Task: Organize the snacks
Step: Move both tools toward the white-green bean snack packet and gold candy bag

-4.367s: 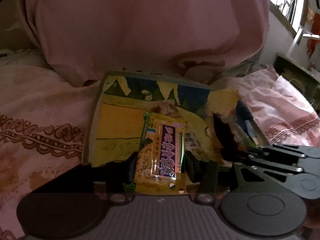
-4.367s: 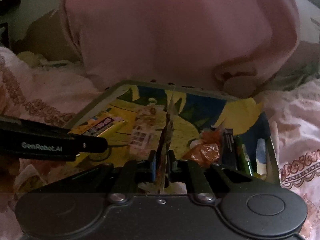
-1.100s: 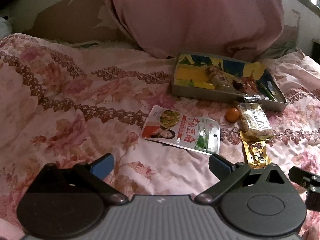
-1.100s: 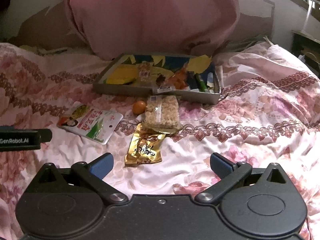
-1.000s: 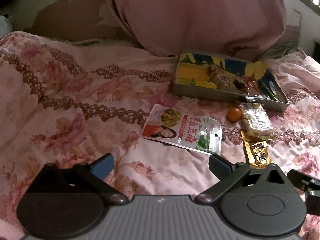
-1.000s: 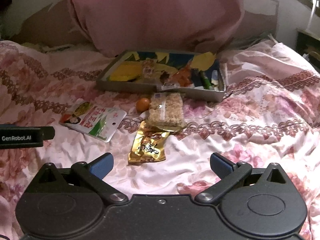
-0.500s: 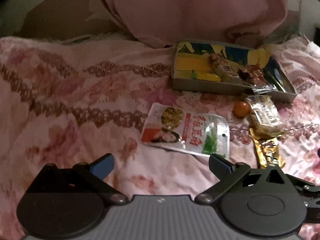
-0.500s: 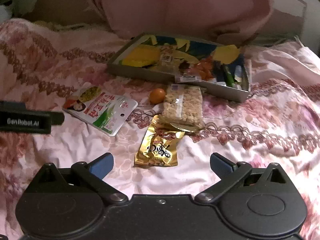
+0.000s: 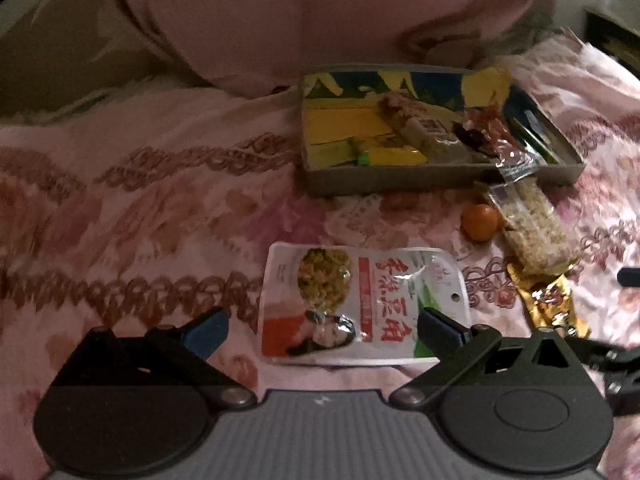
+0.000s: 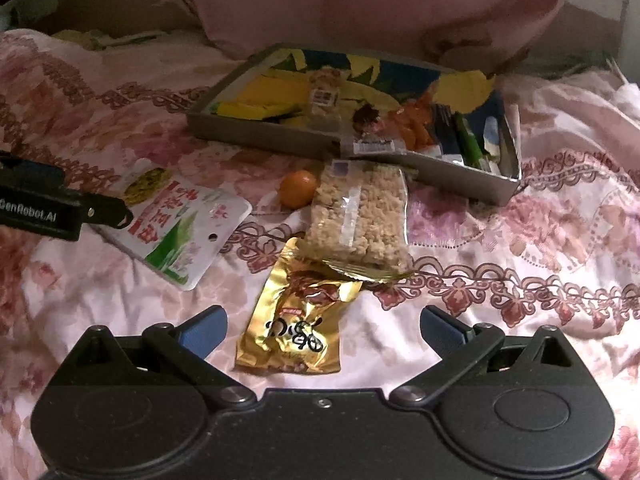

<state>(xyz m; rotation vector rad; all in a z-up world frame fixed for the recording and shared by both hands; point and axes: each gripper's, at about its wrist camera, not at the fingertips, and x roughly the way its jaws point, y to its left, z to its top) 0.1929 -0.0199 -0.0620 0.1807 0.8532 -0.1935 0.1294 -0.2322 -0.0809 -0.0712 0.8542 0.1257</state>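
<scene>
My left gripper [image 9: 322, 330] is open, its fingers either side of a white and red snack pouch [image 9: 360, 304] lying flat on the bed. My right gripper [image 10: 322, 330] is open, its fingers either side of a gold snack packet [image 10: 298, 320]. Beyond the packet lie a clear bag of puffed rice cake [image 10: 360, 212] and a small orange [image 10: 298, 189]. A grey tray [image 10: 256, 132] with a yellow and blue lining holds several snacks; it also shows in the left wrist view [image 9: 384, 180]. The white pouch shows in the right wrist view [image 10: 180, 224] too.
Everything lies on a pink floral bedspread [image 10: 520, 240]. A large pink pillow [image 9: 320, 12] stands right behind the tray. The left gripper's body [image 10: 44, 208] shows at the left edge of the right wrist view.
Both grippers, shut on snacks over the tray 4.4 s ago, are now open. Over the last second both have moved forward and down, closer to the pouch and the gold packet.
</scene>
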